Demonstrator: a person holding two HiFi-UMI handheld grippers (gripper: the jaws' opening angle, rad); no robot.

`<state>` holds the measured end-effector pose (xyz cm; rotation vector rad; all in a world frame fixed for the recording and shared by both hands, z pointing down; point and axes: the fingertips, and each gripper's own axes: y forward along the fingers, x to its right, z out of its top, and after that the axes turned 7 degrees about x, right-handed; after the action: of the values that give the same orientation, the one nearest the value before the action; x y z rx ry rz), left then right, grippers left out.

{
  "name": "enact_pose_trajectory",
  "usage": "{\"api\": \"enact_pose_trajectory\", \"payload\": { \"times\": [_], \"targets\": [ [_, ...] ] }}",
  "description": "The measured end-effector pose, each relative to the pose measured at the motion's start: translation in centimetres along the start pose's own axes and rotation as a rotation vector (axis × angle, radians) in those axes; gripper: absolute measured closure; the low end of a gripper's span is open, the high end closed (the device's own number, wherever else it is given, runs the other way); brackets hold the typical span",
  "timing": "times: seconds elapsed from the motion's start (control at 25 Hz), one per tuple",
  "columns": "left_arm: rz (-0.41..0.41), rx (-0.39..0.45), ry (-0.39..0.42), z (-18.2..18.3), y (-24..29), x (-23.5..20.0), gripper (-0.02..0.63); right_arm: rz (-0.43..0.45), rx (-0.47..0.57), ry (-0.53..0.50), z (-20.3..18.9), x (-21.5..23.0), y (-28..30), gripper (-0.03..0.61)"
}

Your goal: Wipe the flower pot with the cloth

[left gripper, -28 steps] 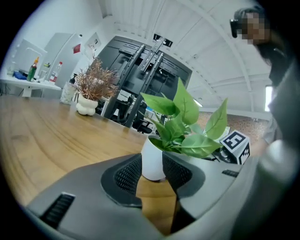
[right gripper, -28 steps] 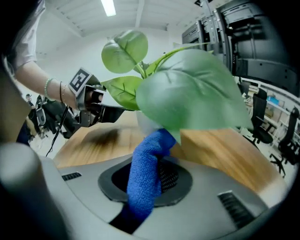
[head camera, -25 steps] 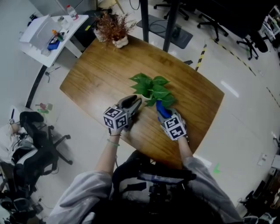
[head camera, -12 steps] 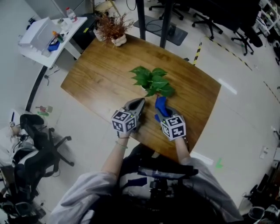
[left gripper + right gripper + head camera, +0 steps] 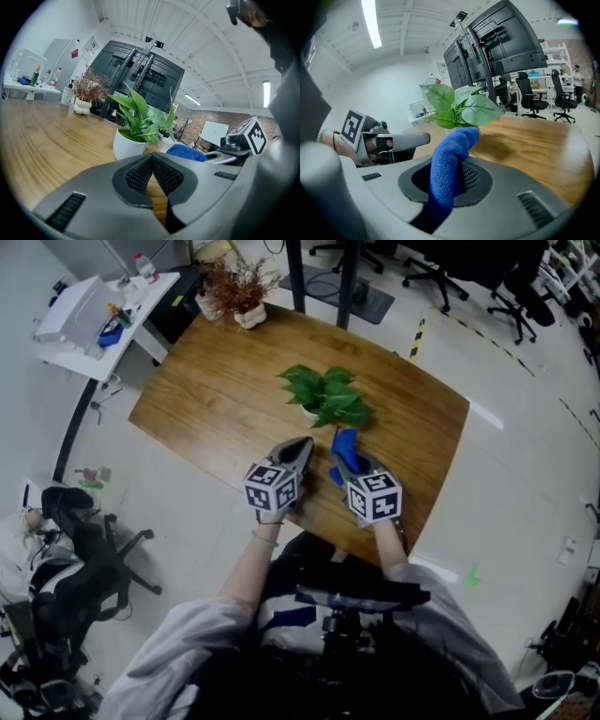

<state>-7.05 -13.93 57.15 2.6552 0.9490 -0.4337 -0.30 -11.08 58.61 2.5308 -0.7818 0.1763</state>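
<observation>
— Left gripper [image 5: 152,157], what's it doing?

— Pinched right together. The two ribbed pads meet with nothing between them, only bare wood showing below the tips.

— And the right gripper [image 5: 457,177]?

— Clamped on a blue cloth [image 5: 447,161]. The cloth stands up out of the jaws and bends over at its top.

— Where are they?

— Side by side above the near edge of the big wooden table [image 5: 206,395], each held in one of the person's hands, both pointing out across it and a little downward.

— What's on the table?

— Mostly a leafy green plant [image 5: 326,395], about mid-table. It grows from a white flower pot [image 5: 126,145] that stands upright on the wood. From the left gripper's view, the pot sits ahead of the closed jaws and slightly left, clearly apart from them.

— Is the cloth on the pot?

— It's close, just to the right of it, with its top up near the lowest leaves. Whether it touches the pot, I can't tell.

— Anything smaller?

— A dried brown plant [image 5: 232,289] in a little pale pot at the far corner, well away from the rest.
</observation>
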Motion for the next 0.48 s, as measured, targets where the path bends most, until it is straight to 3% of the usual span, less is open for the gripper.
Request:
{"api": "enact_pose_trajectory", "payload": {
  "times": [0.48],
  "targets": [
    [-0.013, -0.025, -0.014, -1.08, -0.41, 0.22, 0.606, -0.002, 0.0, 0.006, -0.61, -0.41, 0.16, 0.511]
  ]
}}
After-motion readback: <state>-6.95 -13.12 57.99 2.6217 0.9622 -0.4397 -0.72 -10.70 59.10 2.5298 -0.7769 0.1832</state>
